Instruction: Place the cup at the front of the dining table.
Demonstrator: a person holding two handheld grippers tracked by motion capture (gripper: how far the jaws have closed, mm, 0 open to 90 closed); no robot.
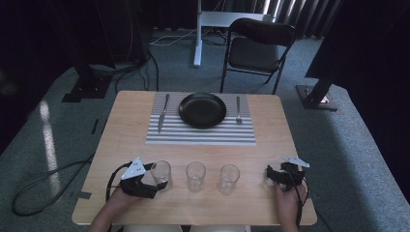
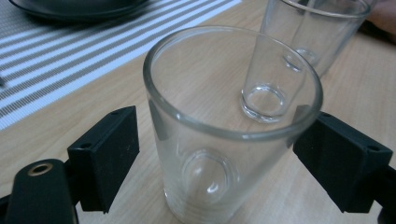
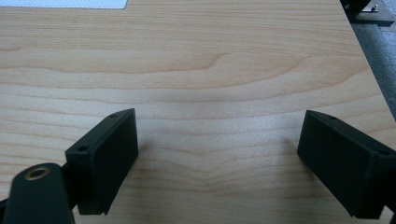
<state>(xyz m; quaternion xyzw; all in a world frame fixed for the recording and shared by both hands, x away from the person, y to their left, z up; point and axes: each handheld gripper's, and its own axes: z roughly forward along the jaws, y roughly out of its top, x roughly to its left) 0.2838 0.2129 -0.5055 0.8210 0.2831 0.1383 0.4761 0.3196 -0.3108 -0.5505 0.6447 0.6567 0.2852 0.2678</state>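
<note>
1. My left gripper [image 1: 162, 183] straddled the leftmost glass [image 2: 224, 135], its fingers [image 2: 105, 156] beside the wall, with a gap on the left.
2. That glass stood upright on the desk [image 1: 251, 154], nearer me than the striped placemat [image 1: 200, 133].
3. My right gripper [image 3: 219, 163] rested wide, fingers empty.

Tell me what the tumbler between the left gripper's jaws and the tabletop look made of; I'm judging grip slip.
Tumbler: clear, smooth glass by the look; the wood grain and the next glass show through it. Tabletop: light wood or wood-look laminate, matte, with visible grain lines.
</note>
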